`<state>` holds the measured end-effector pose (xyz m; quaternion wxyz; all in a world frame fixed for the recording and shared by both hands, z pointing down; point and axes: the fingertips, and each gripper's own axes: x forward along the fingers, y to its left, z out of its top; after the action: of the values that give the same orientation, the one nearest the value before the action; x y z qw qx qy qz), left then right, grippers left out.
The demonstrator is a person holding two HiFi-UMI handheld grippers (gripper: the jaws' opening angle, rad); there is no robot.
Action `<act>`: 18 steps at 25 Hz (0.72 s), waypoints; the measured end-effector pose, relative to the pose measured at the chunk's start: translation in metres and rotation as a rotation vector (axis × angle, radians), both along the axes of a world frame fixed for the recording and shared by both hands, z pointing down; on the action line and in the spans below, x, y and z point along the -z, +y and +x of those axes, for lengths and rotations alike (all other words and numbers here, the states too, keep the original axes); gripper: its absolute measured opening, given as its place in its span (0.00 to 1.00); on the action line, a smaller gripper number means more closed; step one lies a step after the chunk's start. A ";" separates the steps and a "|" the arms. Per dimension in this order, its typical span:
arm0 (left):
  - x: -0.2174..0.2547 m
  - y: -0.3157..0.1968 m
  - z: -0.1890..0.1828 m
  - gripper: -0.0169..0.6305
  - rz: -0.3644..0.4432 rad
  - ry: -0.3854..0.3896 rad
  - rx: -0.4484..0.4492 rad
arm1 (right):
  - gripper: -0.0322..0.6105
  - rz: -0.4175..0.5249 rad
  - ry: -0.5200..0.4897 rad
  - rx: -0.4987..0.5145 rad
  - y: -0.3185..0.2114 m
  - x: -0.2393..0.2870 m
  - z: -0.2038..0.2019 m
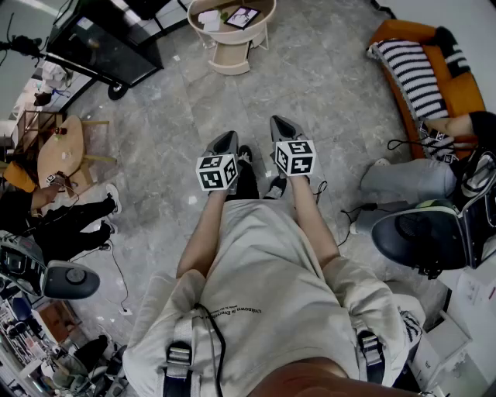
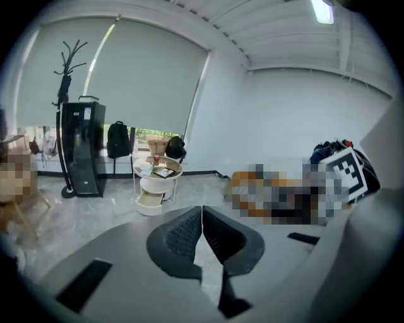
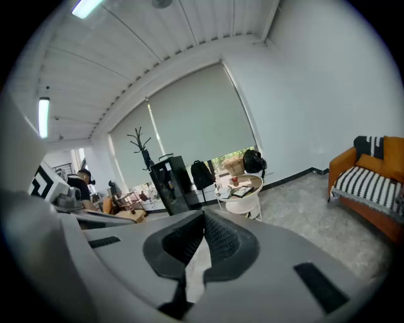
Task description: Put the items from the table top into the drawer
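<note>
The left gripper (image 1: 227,139) and the right gripper (image 1: 280,126) were held out in front of the person, each with its jaws pressed together on nothing. The round table (image 1: 232,36) stood well apart from them across the floor. The step in hand looked like the approach. It would go best by walking up to face the pulled-out drawer (image 2: 149,202) and opening the jaws only once they were near. A dark flat frame (image 1: 242,15) lay face up on the tabletop beside white items (image 1: 208,18). In the head view its long side seemed to run from lower left to upper right.
</note>
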<state>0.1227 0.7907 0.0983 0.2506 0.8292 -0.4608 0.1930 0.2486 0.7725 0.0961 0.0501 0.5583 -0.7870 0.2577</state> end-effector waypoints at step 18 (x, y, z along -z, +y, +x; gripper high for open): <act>-0.017 -0.088 0.002 0.06 0.003 -0.038 -0.033 | 0.10 0.025 -0.286 -0.108 -0.083 -0.006 0.016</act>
<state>0.1248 0.7032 0.1149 0.2373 0.8333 -0.4520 0.2120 0.2645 0.6892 0.1022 -0.0835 0.5581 -0.7580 0.3271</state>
